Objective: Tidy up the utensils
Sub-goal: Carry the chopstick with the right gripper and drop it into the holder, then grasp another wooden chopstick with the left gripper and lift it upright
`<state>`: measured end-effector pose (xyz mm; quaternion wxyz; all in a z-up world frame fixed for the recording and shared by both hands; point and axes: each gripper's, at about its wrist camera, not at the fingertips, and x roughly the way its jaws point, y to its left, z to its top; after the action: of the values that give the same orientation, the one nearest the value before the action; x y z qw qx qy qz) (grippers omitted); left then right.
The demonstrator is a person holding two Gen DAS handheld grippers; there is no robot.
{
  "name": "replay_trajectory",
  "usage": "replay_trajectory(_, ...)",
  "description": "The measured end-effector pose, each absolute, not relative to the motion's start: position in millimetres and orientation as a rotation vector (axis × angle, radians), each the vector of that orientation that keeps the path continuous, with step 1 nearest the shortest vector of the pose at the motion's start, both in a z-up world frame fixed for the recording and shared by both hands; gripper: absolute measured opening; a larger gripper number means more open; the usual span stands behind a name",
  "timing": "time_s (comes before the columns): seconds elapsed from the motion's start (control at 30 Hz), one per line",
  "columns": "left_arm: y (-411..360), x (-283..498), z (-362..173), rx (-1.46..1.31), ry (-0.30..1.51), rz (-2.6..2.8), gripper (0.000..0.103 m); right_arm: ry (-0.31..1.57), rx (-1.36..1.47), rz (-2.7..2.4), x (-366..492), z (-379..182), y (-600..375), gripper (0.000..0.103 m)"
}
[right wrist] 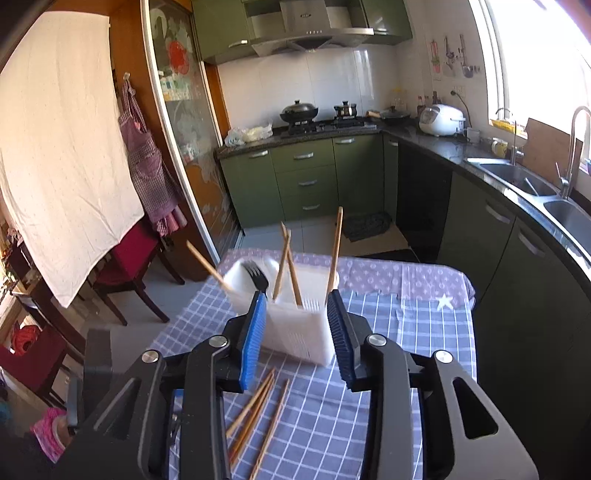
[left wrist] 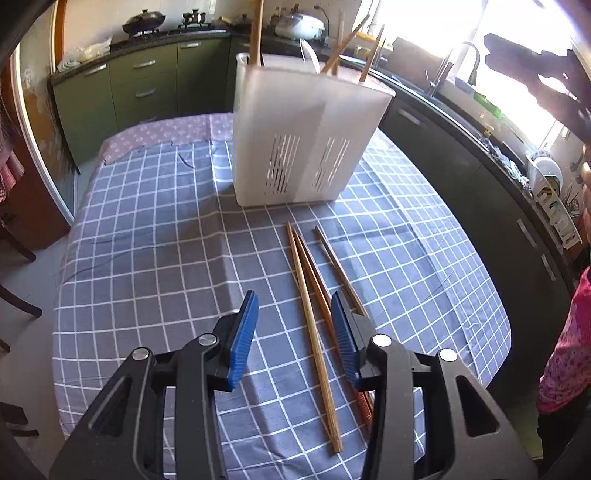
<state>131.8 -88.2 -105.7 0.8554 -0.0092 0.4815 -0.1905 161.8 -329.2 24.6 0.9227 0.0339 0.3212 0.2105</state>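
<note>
A table under a blue checked cloth (left wrist: 147, 240) fills most of the left wrist view, with a lilac cloth (left wrist: 166, 133) showing at its far edge. Green cabinets (right wrist: 306, 177) run behind it, and a dark counter with a steel sink (right wrist: 517, 173) sits at two o'clock in the right wrist view. On the table, at twelve o'clock from the left gripper, stands a white slotted utensil holder (left wrist: 303, 140), upright; several chopsticks (left wrist: 256, 33) lean out of its top at different angles, and the right wrist view also shows a black fork (right wrist: 258, 277) in it at the left end. Three loose chopsticks (left wrist: 314, 325) lie flat on the cloth just in front of the holder, close together; two of them touch near their far tips. The left gripper (left wrist: 293, 306) hangs above them with its blue pads part-way apart, nothing between the pads, one chopstick running under the gap and another passing beneath the right-hand pad. The right gripper (right wrist: 296, 301) is above the table facing the holder, its jaws likewise part-way apart and empty. A pink patterned sleeve (left wrist: 569, 350) shows at three o'clock.
</note>
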Motion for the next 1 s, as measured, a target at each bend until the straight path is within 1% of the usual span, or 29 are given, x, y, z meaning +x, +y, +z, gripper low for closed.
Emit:
replay_trajectory(0.07, -98.1, 140.7, -118.7, -0.013, 1.073, -0.410, 0.039, 0.710, 0.044, 0.407, 150.3, -3.2, -329.7, 0.042)
replay_trajectory(0.2, -113.6, 153.7, -135.6, 0.023, 1.133, -0.394, 0.039, 0.809, 0.018, 0.346, 142.6, -61.3, -337.3, 0.042)
replay_trajectory(0.23, -116.4, 156.1, -137.7, 0.040, 1.138, -0.384, 0.037, 0.837, 0.035, 0.349, 143.0, -73.2, -343.0, 0.042)
replay_trajectory(0.3, -120.6, 161.3, -141.7, 0.066, 1.155, -0.360, 0.029, 0.876, 0.066, 0.341, 143.7, -93.9, -355.2, 0.042)
replay_trajectory(0.4, -122.2, 166.0, -145.3, 0.094, 1.169, -0.336, 0.028, 0.911, 0.103, 0.335, 140.7, -113.6, -366.8, 0.042)
replay_trajectory(0.63, -129.1, 174.1, -153.5, 0.109, 1.202, -0.340, 0.028, 0.927, 0.142, 0.326, 142.0, -122.3, -385.5, 0.042)
replay_trajectory(0.7, -130.9, 176.8, -155.8, 0.115, 1.211, -0.335, 0.023, 0.931, 0.151, 0.333, 143.7, -123.5, -385.8, 0.042)
replay_trajectory(0.73, -130.7, 177.8, -156.3, 0.116, 1.216, -0.335, 0.022, 0.932, 0.152, 0.336, 143.8, -123.4, -385.4, 0.042)
replay_trajectory(1.0, -149.7, 196.6, -162.5, 0.140, 1.221, -0.328, 0.022, 0.945, 0.158, 0.339, 146.6, -123.3, -381.8, 0.044)
